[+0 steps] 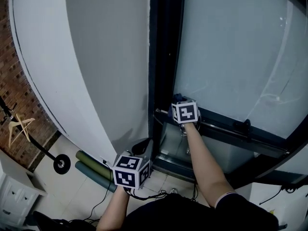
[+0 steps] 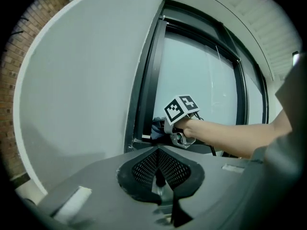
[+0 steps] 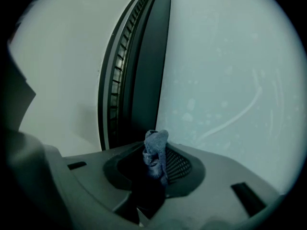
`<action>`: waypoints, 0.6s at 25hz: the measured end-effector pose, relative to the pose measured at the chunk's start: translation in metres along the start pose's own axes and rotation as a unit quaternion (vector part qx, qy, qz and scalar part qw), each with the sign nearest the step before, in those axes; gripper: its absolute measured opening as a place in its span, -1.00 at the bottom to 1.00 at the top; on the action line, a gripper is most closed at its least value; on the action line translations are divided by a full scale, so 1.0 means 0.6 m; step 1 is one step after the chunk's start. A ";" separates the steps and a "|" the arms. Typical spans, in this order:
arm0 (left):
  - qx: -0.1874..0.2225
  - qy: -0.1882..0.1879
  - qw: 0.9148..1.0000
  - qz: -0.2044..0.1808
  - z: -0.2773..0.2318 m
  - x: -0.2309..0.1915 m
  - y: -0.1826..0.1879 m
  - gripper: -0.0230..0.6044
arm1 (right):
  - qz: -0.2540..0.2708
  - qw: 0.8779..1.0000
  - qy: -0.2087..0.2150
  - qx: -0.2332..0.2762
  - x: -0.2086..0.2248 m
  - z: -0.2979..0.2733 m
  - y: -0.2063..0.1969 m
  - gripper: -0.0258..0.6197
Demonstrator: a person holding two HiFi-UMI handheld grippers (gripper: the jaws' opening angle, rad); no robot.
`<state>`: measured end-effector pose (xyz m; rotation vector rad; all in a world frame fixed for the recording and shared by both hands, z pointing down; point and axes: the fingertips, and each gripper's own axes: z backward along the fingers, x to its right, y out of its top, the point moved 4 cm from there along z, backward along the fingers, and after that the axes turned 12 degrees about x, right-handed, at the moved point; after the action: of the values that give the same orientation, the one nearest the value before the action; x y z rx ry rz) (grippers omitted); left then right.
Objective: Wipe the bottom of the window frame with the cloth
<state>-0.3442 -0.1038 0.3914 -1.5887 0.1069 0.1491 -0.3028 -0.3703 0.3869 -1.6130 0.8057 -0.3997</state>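
A small blue-grey cloth (image 3: 156, 152) is bunched between the jaws of my right gripper (image 3: 154, 164), which is shut on it. In the head view the right gripper (image 1: 180, 102) holds the cloth (image 1: 178, 97) at the left end of the window frame's dark bottom rail (image 1: 221, 129), by the upright post (image 1: 163, 47). The left gripper view shows the same cloth (image 2: 157, 128) against that corner. My left gripper (image 2: 158, 175) is shut with nothing in it. Its marker cube (image 1: 131, 171) hangs low, well short of the window.
A white curved wall (image 1: 96, 57) stands left of the frame, with brick wall (image 1: 14, 81) beyond. On the floor lie rolled green mats (image 1: 94, 170), a black wheel on a bar (image 1: 61, 163) and cables (image 1: 159, 194). A black handle (image 1: 243, 125) sits on the rail.
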 end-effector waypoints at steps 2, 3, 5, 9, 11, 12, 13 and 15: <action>-0.001 -0.005 1.000 -0.002 0.006 0.002 0.001 -0.91 | -0.003 1.000 -0.003 0.005 0.006 0.007 0.002 -0.57; -0.003 -0.010 1.000 -0.004 0.008 0.003 0.002 -0.91 | -0.002 1.000 -0.007 0.015 0.010 0.019 0.006 -0.57; -0.003 -0.023 1.000 -0.005 0.006 0.008 0.005 -0.91 | 0.001 0.998 -0.012 0.055 0.015 0.058 0.022 -0.57; -0.003 -0.068 0.998 0.002 -0.013 0.039 0.005 -0.91 | -0.024 0.990 0.006 0.142 0.023 0.169 0.055 -0.57; -0.004 -0.097 0.995 0.003 -0.024 0.067 0.003 -0.91 | -0.043 0.985 0.007 0.168 0.036 0.231 0.060 -0.57; -0.002 -0.110 0.994 0.004 -0.029 0.083 0.003 -0.91 | -0.052 0.982 0.006 0.180 0.043 0.261 0.061 -0.57; -0.001 -0.123 0.992 0.004 -0.034 0.099 0.002 -0.91 | -0.060 0.980 0.003 0.191 0.051 0.293 0.060 -0.57; 0.001 -0.149 0.989 0.006 -0.041 0.135 0.001 -0.91 | -0.071 0.975 -0.009 0.208 0.066 0.354 0.054 -0.57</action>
<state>-0.2634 -0.1266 0.3782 -1.5465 -0.1160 0.3934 -0.1437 -0.2457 0.3033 -1.2804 0.5497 -0.6127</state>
